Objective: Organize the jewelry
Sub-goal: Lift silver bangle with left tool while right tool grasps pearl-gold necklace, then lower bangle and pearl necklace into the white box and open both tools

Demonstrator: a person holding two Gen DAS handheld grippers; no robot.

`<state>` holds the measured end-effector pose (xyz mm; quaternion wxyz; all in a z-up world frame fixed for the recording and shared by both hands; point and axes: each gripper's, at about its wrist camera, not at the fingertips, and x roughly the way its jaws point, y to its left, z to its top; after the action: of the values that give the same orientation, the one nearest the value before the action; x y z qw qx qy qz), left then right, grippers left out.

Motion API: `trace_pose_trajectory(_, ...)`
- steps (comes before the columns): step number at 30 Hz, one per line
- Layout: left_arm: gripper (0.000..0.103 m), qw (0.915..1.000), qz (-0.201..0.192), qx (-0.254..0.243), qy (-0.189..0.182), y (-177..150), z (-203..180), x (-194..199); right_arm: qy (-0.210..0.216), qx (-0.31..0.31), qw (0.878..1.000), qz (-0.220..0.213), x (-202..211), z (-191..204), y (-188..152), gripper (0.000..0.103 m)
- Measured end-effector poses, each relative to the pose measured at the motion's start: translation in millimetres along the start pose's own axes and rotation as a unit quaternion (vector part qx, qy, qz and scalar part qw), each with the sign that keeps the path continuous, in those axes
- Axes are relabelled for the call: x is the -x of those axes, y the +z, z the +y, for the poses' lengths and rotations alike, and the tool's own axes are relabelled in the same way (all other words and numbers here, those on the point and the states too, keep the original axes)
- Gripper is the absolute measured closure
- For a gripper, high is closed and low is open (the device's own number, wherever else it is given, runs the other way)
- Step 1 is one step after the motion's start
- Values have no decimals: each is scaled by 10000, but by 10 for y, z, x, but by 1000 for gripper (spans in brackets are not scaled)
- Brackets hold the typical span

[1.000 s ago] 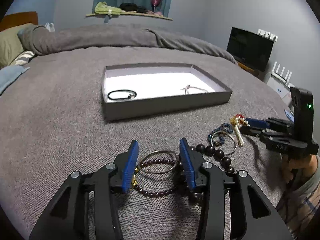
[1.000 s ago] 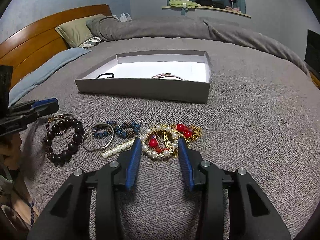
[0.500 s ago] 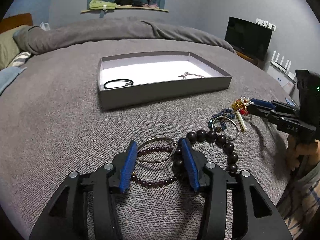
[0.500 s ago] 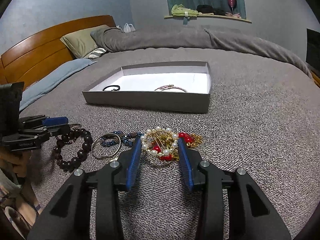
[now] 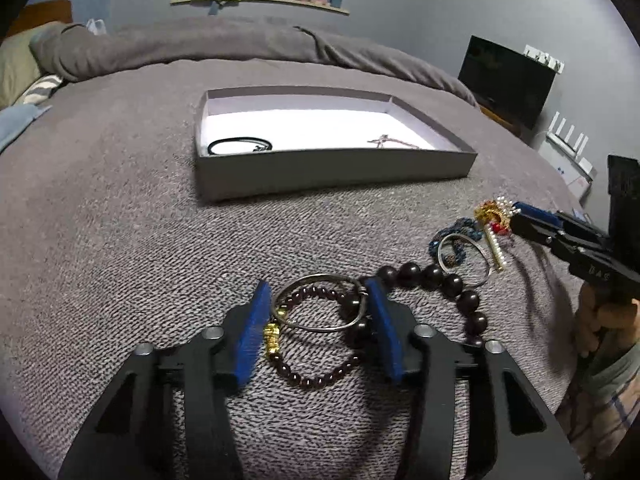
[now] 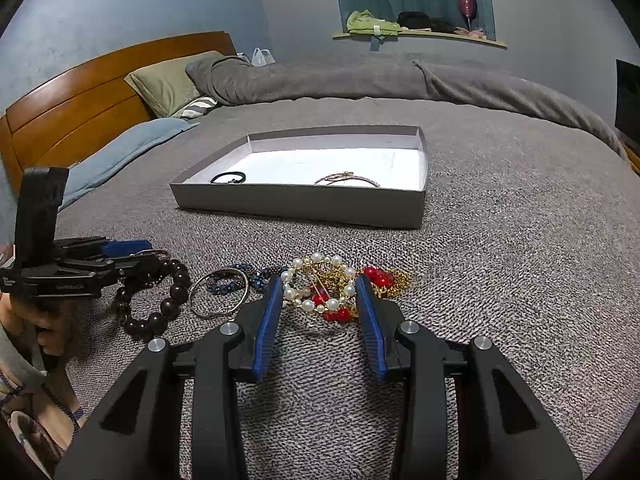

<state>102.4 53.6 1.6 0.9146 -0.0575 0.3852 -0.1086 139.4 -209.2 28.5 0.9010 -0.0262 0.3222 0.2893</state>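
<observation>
A grey box [image 5: 336, 168] [image 6: 304, 204] lies on the bed with a black band [image 5: 240, 146] and a thin chain bracelet [image 5: 394, 142] inside. My left gripper [image 5: 318, 292] is open, its fingers either side of a silver bangle [image 5: 320, 322] and a small dark red bead bracelet [image 5: 316, 380]. A big dark bead bracelet [image 5: 448, 280] [image 6: 168, 300] lies to its right. My right gripper [image 6: 318, 284] is open around a pearl, gold and red tangle [image 6: 332, 288]. Another silver bangle [image 6: 218, 294] and blue beads [image 6: 228, 286] lie between the grippers.
The grey blanket [image 6: 500, 240] covers the bed. A wooden headboard [image 6: 80, 96] and pillows [image 6: 168, 80] are at the left in the right wrist view. A dark TV [image 5: 506, 80] stands at the right in the left wrist view. A shelf [image 6: 416, 32] with clothes is on the far wall.
Both grippers have lowered and moved forward a little over their jewelry. The left gripper's fingers now stand around the silver bangle; the right's reach the pearl tangle. Both stay open.
</observation>
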Motion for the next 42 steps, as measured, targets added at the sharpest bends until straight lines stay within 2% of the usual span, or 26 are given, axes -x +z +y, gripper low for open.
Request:
trace_pose_trajectory(6,54,9996,-255,-84,88,20,-40,142,38,-16,9999,-118,53,2,20,65)
trace_pose_trajectory(12,54,9968,-659,-387,243,104,-138,340,80,-26,9997,-226,88,2,90,65)
trace_pose_trajectory(17,54,9956,-780,-465,249,261,-169,360,116,-2,9995,-302,90,-7,220,65)
trace_pose_trajectory(29,54,9953,-863,-415,167,761,-214,20,202,-118,9988,-442,-145,-205,724,65)
trace_pose_trajectory(35,54,9962,-775,-354,200,985,-144,-255,252,-340,9983,-393,-438,-412,960,65)
trace_pose_trajectory(42,54,9974,-649,-241,201,1110,-57,-489,497,-630,9961,-355,-635,-595,1096,65)
